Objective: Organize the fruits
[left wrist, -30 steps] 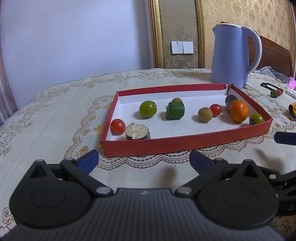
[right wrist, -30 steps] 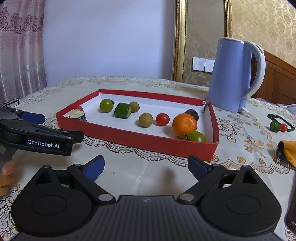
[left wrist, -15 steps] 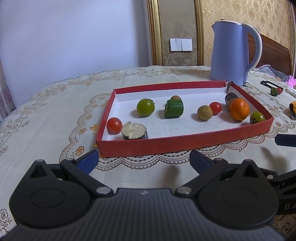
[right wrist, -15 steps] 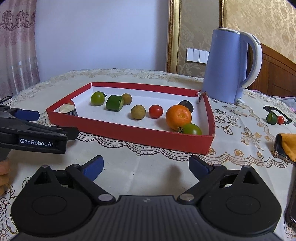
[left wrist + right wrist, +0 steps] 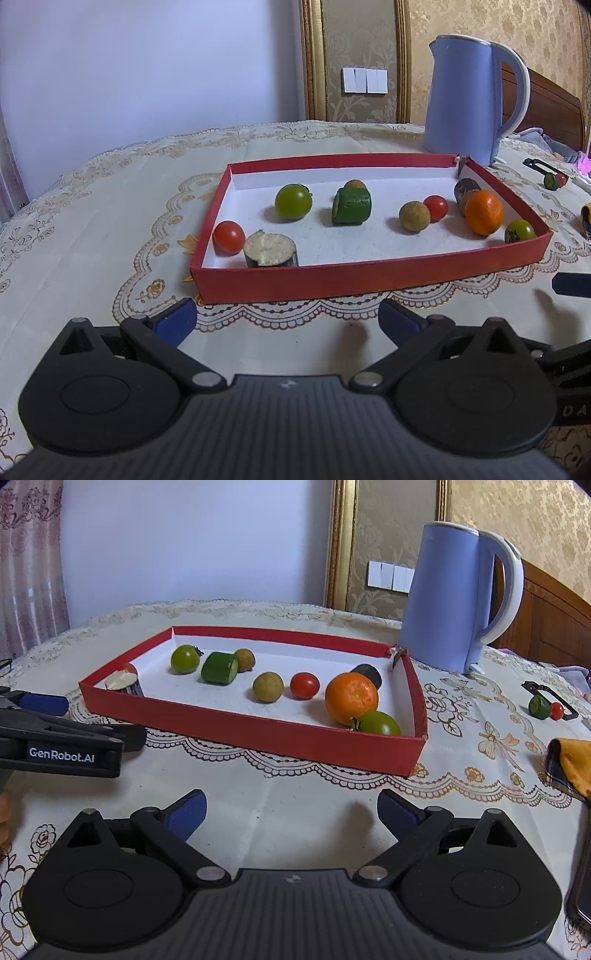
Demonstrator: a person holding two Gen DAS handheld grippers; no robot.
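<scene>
- The red tray (image 5: 369,282) with a white floor sits on the lace tablecloth (image 5: 92,229), and all the fruit pieces lie inside it.
- At the tray's near left corner a red cherry tomato (image 5: 229,237) rests just beside a cut eggplant slice (image 5: 270,250) with its pale face up.
- Further in, a green tomato (image 5: 293,202) lies apart from a green cucumber chunk (image 5: 351,205); a small brown fruit (image 5: 354,184) sits just behind the chunk.
- Right of centre, a tan round fruit (image 5: 414,216) touches or nearly touches a second red tomato (image 5: 436,207).
- At the right end, an orange (image 5: 484,212) sits in front of a dark eggplant piece (image 5: 465,187), with a small green tomato (image 5: 519,231) near the tray's front right corner.
- The left gripper (image 5: 286,319) hovers over the cloth in front of the tray, its blue-padded fingers (image 5: 175,321) spread wide and holding nothing.
- The right gripper (image 5: 291,810) sits likewise short of the tray, jaws apart and empty; the left tool's side shows at its left edge.
- A blue kettle (image 5: 454,598) stands behind the tray's far right corner.
- Off to the right lie a small black holder with a green and a red piece (image 5: 545,705), and an orange cloth (image 5: 570,766).
</scene>
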